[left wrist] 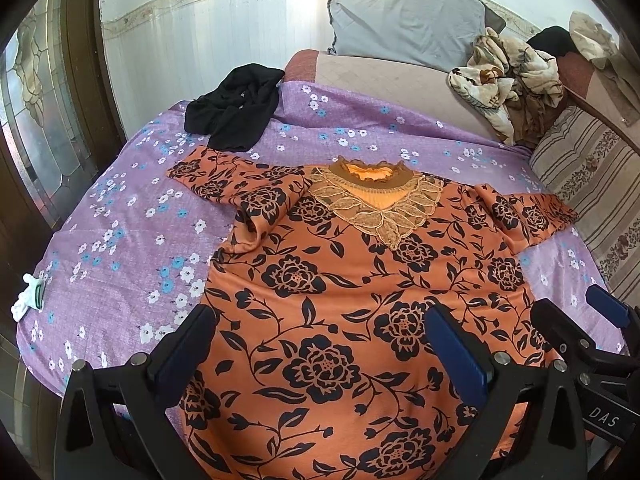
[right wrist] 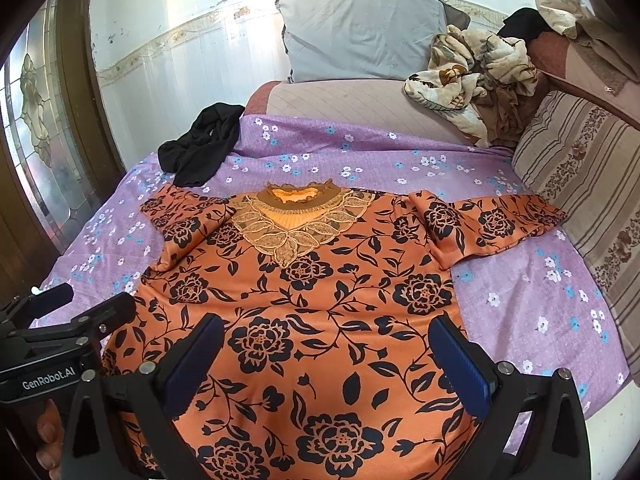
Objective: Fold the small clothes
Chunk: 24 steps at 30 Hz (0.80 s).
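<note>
An orange top with black flowers and a lace collar (left wrist: 340, 280) lies flat, front up, on the purple flowered sheet (left wrist: 120, 240), sleeves spread to both sides. It also shows in the right wrist view (right wrist: 312, 300). My left gripper (left wrist: 324, 344) is open, hovering above the top's lower left part. My right gripper (right wrist: 328, 352) is open, hovering above its lower right part. The right gripper also shows at the right edge of the left wrist view (left wrist: 576, 312), and the left gripper at the left edge of the right wrist view (right wrist: 84, 300). Neither holds cloth.
A black garment (left wrist: 236, 108) lies crumpled at the sheet's far left. A grey pillow (left wrist: 404, 16) and a heap of floral cloth (left wrist: 508, 76) sit at the back. A striped cushion (left wrist: 592, 184) lines the right side. A small white item (left wrist: 28, 296) lies at the left edge.
</note>
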Each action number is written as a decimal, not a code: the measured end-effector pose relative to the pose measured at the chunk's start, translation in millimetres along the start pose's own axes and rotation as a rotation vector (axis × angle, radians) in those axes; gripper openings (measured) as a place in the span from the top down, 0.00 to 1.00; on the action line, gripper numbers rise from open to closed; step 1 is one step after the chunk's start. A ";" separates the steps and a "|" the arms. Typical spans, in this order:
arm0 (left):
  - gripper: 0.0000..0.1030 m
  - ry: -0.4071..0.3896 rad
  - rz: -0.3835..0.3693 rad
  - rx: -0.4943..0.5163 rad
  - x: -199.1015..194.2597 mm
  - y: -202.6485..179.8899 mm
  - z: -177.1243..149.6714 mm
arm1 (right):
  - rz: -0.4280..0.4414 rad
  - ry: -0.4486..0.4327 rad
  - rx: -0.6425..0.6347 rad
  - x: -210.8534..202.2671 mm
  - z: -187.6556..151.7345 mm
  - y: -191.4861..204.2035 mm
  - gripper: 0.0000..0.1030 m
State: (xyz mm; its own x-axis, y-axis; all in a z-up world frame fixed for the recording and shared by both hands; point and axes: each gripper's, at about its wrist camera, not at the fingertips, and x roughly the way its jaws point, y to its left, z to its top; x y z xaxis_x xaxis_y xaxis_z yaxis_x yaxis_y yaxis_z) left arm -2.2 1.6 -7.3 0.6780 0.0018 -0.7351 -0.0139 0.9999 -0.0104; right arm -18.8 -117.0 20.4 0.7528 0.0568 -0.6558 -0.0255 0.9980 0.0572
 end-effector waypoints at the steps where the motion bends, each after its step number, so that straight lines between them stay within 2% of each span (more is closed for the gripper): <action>1: 0.00 0.000 0.001 0.001 0.0 -0.1 0.1 | 0.000 -0.001 -0.001 -0.1 0.2 0.2 0.00; 24: 0.00 0.006 0.011 0.002 3.6 0.6 0.9 | 0.014 -0.005 0.005 1.1 5.9 2.4 0.00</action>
State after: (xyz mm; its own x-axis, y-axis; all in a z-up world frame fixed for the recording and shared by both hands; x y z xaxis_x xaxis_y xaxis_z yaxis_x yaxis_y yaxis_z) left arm 0.9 2.3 -9.3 0.6732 0.0127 -0.7393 -0.0195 0.9998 -0.0005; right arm -14.2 -114.8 24.2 0.7557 0.0710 -0.6511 -0.0328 0.9970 0.0706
